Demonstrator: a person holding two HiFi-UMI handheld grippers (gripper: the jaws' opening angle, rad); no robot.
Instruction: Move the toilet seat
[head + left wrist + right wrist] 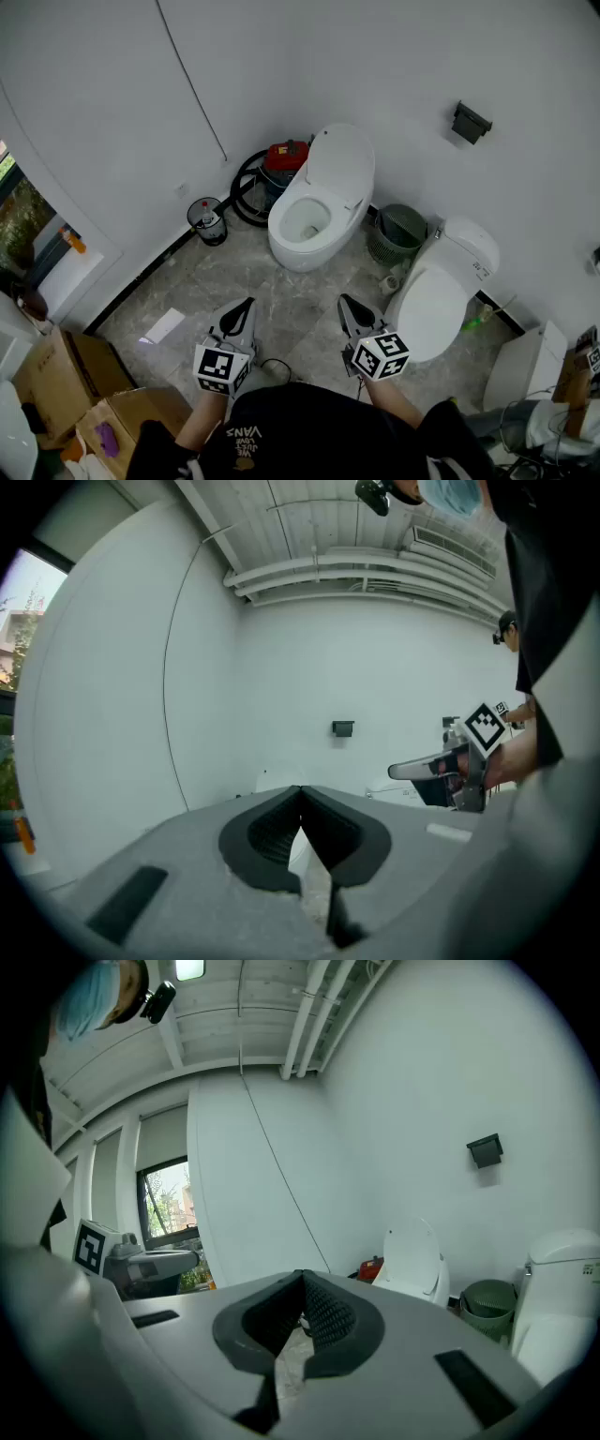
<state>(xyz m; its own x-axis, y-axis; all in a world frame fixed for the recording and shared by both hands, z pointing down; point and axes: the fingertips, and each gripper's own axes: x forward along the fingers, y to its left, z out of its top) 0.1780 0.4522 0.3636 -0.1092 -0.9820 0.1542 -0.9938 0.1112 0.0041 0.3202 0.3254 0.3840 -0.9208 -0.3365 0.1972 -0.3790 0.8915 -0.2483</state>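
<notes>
A white toilet (314,217) stands on the floor against the far wall, its bowl open and its lid and seat (341,166) raised upright. A second white toilet (439,298) to its right has the lid down. My left gripper (247,303) and right gripper (344,300) are held side by side well short of both toilets, both shut and holding nothing. In the left gripper view the shut jaws (301,789) hide most of the toilet. In the right gripper view the raised lid (412,1258) shows beyond my shut gripper (302,1274).
A red machine (287,155) with a black hose (246,190) sits left of the open toilet, near a small bin (207,222). A green basket (398,232) stands between the toilets. Cardboard boxes (66,380) lie at the near left, and a paper sheet (164,326) on the floor.
</notes>
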